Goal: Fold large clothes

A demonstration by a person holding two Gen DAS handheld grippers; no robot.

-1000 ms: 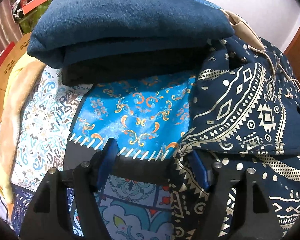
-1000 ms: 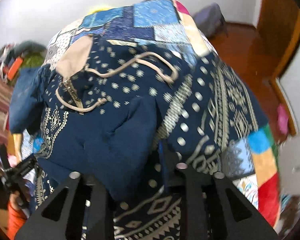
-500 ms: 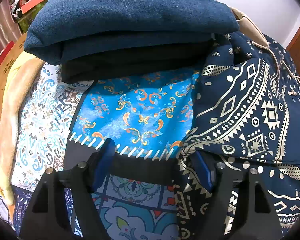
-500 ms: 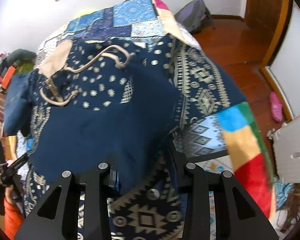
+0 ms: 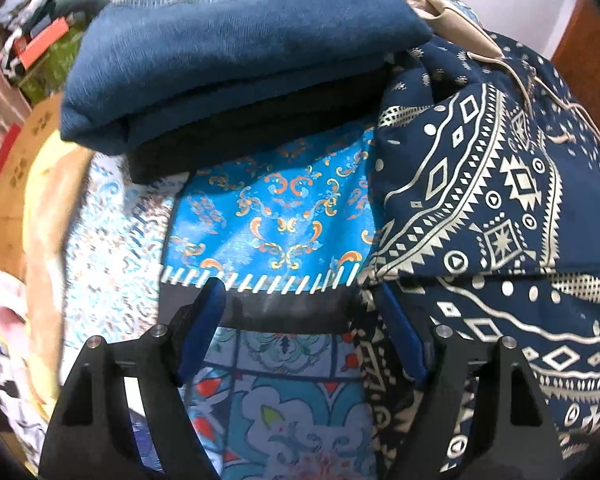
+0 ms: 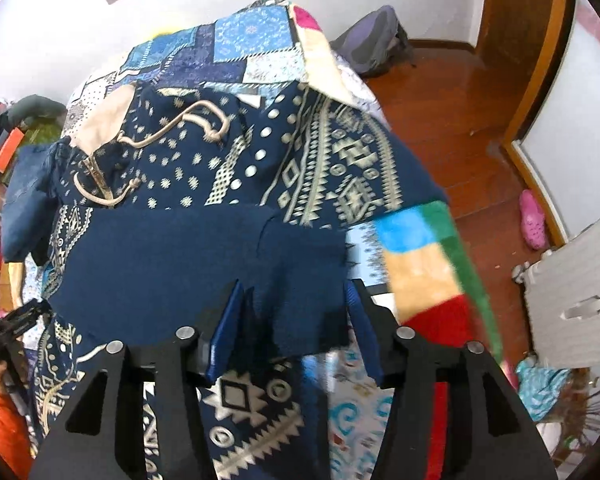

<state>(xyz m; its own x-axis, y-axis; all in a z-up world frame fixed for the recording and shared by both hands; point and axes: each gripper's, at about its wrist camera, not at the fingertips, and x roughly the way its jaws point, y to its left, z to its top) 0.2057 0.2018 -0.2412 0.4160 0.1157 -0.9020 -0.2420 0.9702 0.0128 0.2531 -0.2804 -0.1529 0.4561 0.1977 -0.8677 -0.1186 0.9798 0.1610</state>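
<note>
A navy hoodie [image 6: 332, 168] with cream geometric print, beige hood lining and drawstrings lies spread on the bed. Its plain navy sleeve [image 6: 204, 256] is folded across the body. My right gripper [image 6: 294, 296] hovers over the sleeve's end with its jaws opening. The cloth lies between the blue pads [image 6: 228, 320], which no longer press on it. In the left wrist view the hoodie [image 5: 500, 200] fills the right side. My left gripper [image 5: 298, 300] stands open over the bedspread at the hoodie's edge, holding nothing. It also shows at the right wrist view's left edge as the left gripper [image 6: 16, 328].
Folded blue jeans [image 5: 240, 60] lie on a folded black garment [image 5: 260, 132], just beyond the left gripper. The patchwork bedspread [image 5: 276, 216] covers the bed. To the right are a wooden floor [image 6: 460, 120], a grey backpack [image 6: 376, 40] and a pink slipper [image 6: 532, 220].
The right gripper's jaws have spread and released the navy sleeve, which now lies flat across the hoodie. The right view has drawn back. The left gripper has rolled slightly in place.
</note>
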